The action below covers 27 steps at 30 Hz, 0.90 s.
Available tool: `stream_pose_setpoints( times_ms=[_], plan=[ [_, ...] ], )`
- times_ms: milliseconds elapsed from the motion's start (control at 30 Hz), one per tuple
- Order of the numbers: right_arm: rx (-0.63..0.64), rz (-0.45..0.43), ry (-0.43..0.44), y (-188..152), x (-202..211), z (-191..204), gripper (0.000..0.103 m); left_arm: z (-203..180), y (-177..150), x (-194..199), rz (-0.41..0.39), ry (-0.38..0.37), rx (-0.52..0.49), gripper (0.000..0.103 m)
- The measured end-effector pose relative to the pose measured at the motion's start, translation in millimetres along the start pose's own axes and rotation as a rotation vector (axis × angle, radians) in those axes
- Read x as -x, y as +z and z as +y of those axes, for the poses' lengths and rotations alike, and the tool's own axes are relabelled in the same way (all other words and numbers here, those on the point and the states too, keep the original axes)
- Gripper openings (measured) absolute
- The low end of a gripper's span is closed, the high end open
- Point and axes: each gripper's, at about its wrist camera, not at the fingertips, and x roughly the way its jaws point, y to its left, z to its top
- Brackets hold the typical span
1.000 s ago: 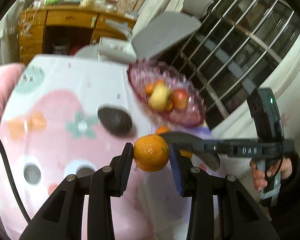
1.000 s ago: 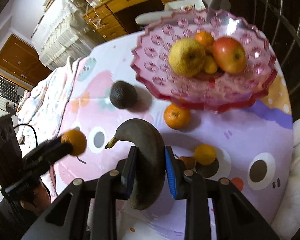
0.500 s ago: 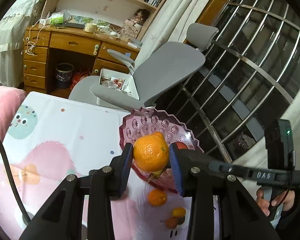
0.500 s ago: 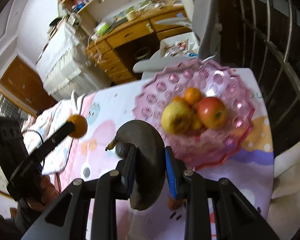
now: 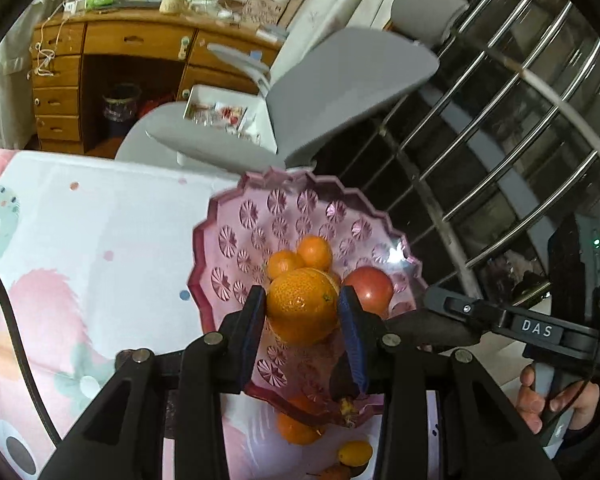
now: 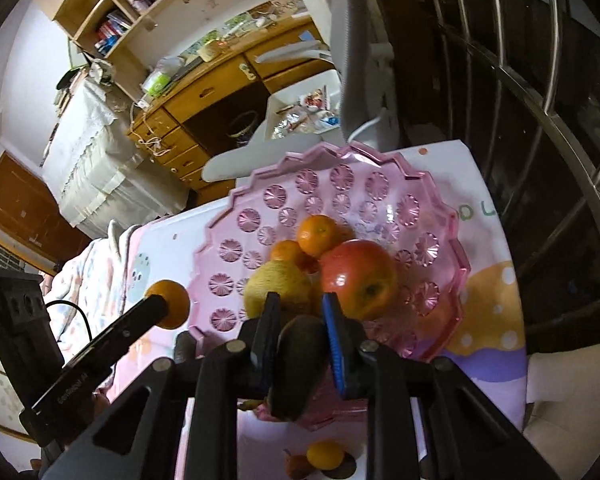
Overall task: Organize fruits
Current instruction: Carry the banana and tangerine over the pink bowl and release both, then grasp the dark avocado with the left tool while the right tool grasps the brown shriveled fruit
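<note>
My left gripper [image 5: 302, 309] is shut on an orange [image 5: 302, 304] and holds it over the near side of the pink glass bowl [image 5: 236, 224]. The same orange [image 6: 171, 303] shows at the bowl's left rim in the right wrist view. My right gripper [image 6: 298, 326] is shut on a dark overripe banana [image 6: 298, 354] above the front edge of the bowl [image 6: 440, 208]. In the bowl lie a red apple [image 6: 358, 280], a yellow pear [image 6: 278, 288] and two small oranges [image 6: 318, 234].
On the patterned tablecloth [image 5: 100, 208] in front of the bowl lie an orange [image 5: 296, 428] and a small yellow fruit [image 6: 325, 455]. A grey office chair [image 5: 340, 92] stands behind the table. Metal window bars [image 5: 520, 100] are to the right.
Both grippers have lifted from table level and moved forward over the bowl with their fruit. The avocado on the cloth is out of view.
</note>
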Motion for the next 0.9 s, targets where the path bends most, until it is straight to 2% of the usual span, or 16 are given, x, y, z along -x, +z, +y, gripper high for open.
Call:
stream_pose_setpoints(
  times_ms=[167,200,233,300,367,433,667,900],
  plan=[
    [-0.041,0.018,-0.052,1.8,-6.9,-15.1,0.027,0.5,-3.3,-15.9,0.046,0.015,0.01,0.039],
    [-0.045,0.02,-0.055,1.2,-6.9,-16.0,0.031,0.2,-3.3,-16.3,0.049,0.015,0.009,0.043],
    [-0.056,0.017,-0.059,0.7,-5.6,-18.0,0.035,-0.8,-3.1,-16.8,0.053,0.021,0.005,0.052],
    [-0.067,0.01,-0.069,-0.1,-2.0,-19.5,0.047,-1.7,-2.5,-15.7,0.063,0.042,0.0,0.061],
    [-0.073,-0.002,-0.068,-1.1,4.6,-19.7,0.05,-2.3,-1.6,-11.4,0.073,0.062,-0.002,0.064],
    [-0.074,-0.014,-0.056,-2.5,12.8,-18.3,0.053,-1.7,-0.6,-6.3,0.083,0.076,0.001,0.072],
    [-0.07,-0.073,-0.045,-13.8,42.6,-8.1,0.059,4.4,-4.7,19.6,0.097,0.126,0.0,0.076],
    [-0.081,-0.151,-0.077,-40.2,69.7,2.6,0.061,24.9,-12.6,39.9,0.135,0.199,0.0,0.078]
  ],
)
